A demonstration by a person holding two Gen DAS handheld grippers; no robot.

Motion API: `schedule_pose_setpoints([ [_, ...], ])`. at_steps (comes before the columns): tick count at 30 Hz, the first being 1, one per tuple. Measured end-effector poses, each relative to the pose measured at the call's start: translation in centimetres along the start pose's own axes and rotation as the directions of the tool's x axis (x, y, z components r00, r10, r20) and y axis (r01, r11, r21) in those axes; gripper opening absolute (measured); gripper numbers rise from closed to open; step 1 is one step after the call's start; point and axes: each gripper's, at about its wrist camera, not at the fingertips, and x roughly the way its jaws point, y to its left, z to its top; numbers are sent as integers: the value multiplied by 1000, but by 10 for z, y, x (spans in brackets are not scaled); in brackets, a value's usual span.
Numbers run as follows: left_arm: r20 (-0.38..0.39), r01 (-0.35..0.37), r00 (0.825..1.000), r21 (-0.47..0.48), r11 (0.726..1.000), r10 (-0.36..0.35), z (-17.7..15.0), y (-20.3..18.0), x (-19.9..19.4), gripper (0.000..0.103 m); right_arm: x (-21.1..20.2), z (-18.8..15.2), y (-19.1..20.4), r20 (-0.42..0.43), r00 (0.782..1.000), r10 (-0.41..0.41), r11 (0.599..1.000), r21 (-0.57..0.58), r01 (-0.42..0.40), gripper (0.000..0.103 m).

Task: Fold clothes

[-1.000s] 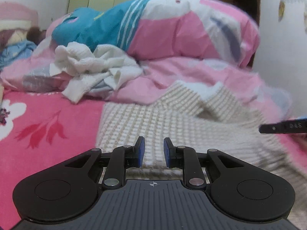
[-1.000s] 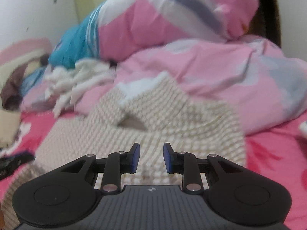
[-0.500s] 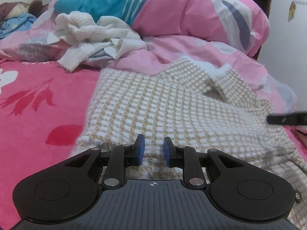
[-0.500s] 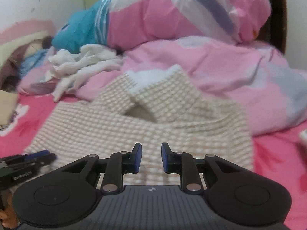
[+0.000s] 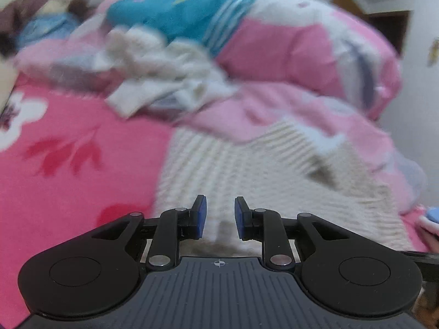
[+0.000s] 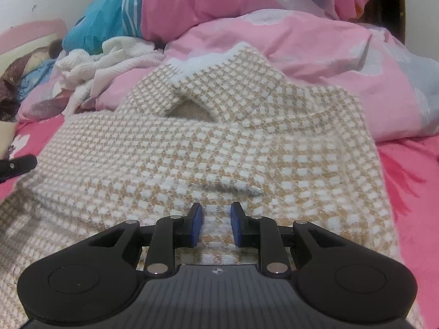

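A cream and tan checked sweater point(image 6: 219, 142) lies spread on the bed with its sleeves crossed over the chest. One white ribbed edge point(image 6: 233, 186) lies just ahead of my right gripper point(image 6: 214, 224). That gripper hovers low over the near part of the sweater, open by a narrow gap with nothing between the pads. The left wrist view is blurred by motion. In it my left gripper point(image 5: 219, 213) is open the same way at the sweater's point(image 5: 247, 178) near left edge. A left gripper finger point(image 6: 19, 164) pokes in at the left of the right wrist view.
A crumpled white garment point(image 6: 109, 60) lies behind the sweater on the left. A bulky pink, white and teal quilt point(image 6: 301, 41) is piled along the back. Pink flowered bedsheet point(image 5: 68, 150) lies left of the sweater and more pink bedsheet point(image 6: 411, 192) to its right.
The left wrist view has swung upward and gone blurry as that gripper moves. My right gripper has come closer and lower over the sweater. Both jaw gaps are unchanged.
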Motion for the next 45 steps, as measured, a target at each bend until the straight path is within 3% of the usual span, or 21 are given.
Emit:
schedule_pose_setpoints([
  [5, -11, 35, 999, -48, 998, -35, -10, 15, 9, 21, 0, 3, 6, -16, 1000, -27, 999, -23, 27, 23],
  [9, -1, 77, 997, -103, 992, -78, -11, 25, 8, 21, -9, 27, 30, -56, 994, -90, 992, -94, 84, 24],
  [13, 4, 97, 995, -128, 987, -97, -12, 30, 8, 21, -21, 53, 67, 24, 1000, 1, 991, -137, 2, 24],
  [16, 6, 112, 994, -146, 983, -113, -13, 33, 8, 21, -1, 58, 91, 14, 997, 70, 985, -160, -67, 24],
  [20, 9, 133, 991, -172, 976, -134, -13, 37, 7, 22, 49, 36, 105, -93, 994, 59, 977, -199, -77, 24],
  [32, 29, 156, 988, -230, 961, -154, -14, 44, 3, 22, 38, 73, 139, -19, 985, 173, 969, -175, -174, 23],
  [36, 28, 161, 987, -242, 957, -159, -15, 46, 4, 21, 88, 48, 141, -107, 990, 93, 966, -229, -115, 22],
  [39, 29, 168, 986, -261, 951, -166, -15, 48, 3, 21, 86, 53, 148, -123, 991, 55, 970, -231, -82, 22],
  [42, 31, 175, 984, -282, 943, -174, -15, 51, 3, 21, 75, 72, 162, -105, 989, 106, 967, -221, -127, 23],
  [45, 31, 179, 984, -289, 940, -177, -15, 51, 3, 22, 76, 88, 178, -67, 975, 211, 954, -201, -220, 22],
])
